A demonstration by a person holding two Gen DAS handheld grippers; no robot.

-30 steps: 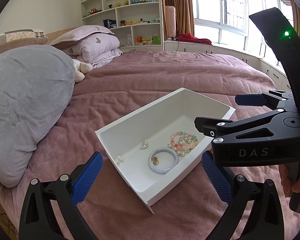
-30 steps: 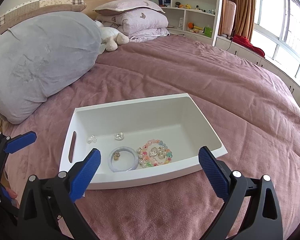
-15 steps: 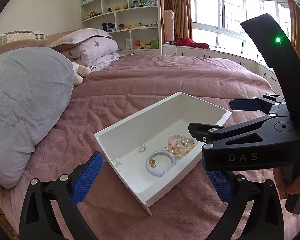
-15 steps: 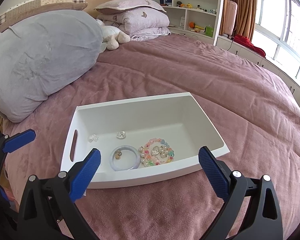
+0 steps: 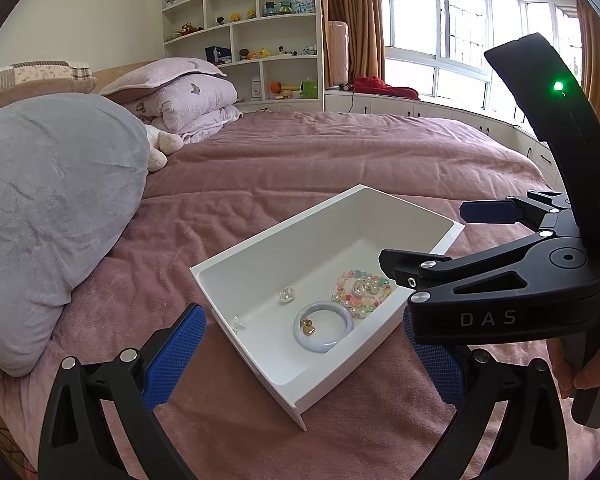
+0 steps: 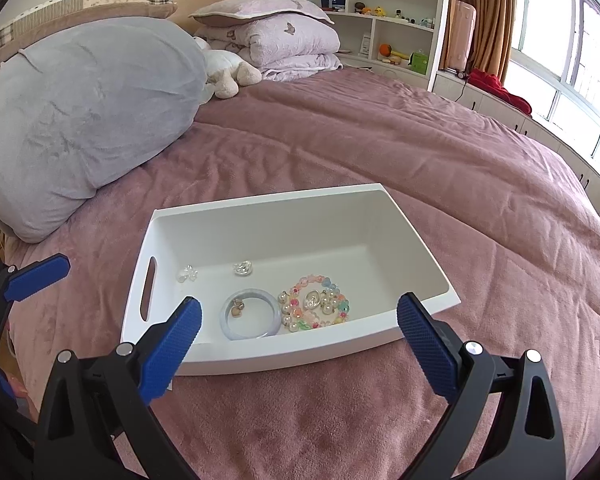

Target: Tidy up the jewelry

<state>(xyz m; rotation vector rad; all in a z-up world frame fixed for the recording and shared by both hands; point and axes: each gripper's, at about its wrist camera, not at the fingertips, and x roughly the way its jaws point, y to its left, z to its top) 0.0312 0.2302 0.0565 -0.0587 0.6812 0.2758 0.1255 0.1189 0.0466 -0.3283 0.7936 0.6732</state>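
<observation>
Left wrist view: left gripper (image 5: 304, 356) has its blue-padded fingers (image 5: 176, 356) spread wide, nothing between them, hovering over the pink blanket (image 5: 340, 152) just short of the white tray (image 5: 416, 208). Tray sits on the blanket, set at an angle to this view, one corner nearest the camera. Inside, at the near end of the tray floor: pale lavender bangle (image 5: 323, 332) lying flat with a small gold charm (image 5: 308, 326) inside its ring; beaded bracelet (image 5: 362, 292) touching the bangle on the far side; clear crystal piece (image 5: 287, 294) and a smaller clear piece (image 5: 239, 322) lying apart from them. Right gripper body crosses in from the right, above the tray's near right edge. Grey pillow (image 5: 48, 208) at left. Right wrist view: right gripper (image 6: 300, 332) likewise splayed open and empty, fingers (image 6: 172, 344) framing the tray's near wall (image 6: 300, 350) without touching. Handle slot (image 6: 148, 288) on the tray's left end. Bangle (image 6: 250, 318) and bead bracelet (image 6: 316, 304) lie side by side by the near wall; the two clear pieces (image 6: 243, 268) (image 6: 186, 274) lie farther in. Left gripper's blue finger (image 6: 36, 276) shows at the left edge.
</observation>
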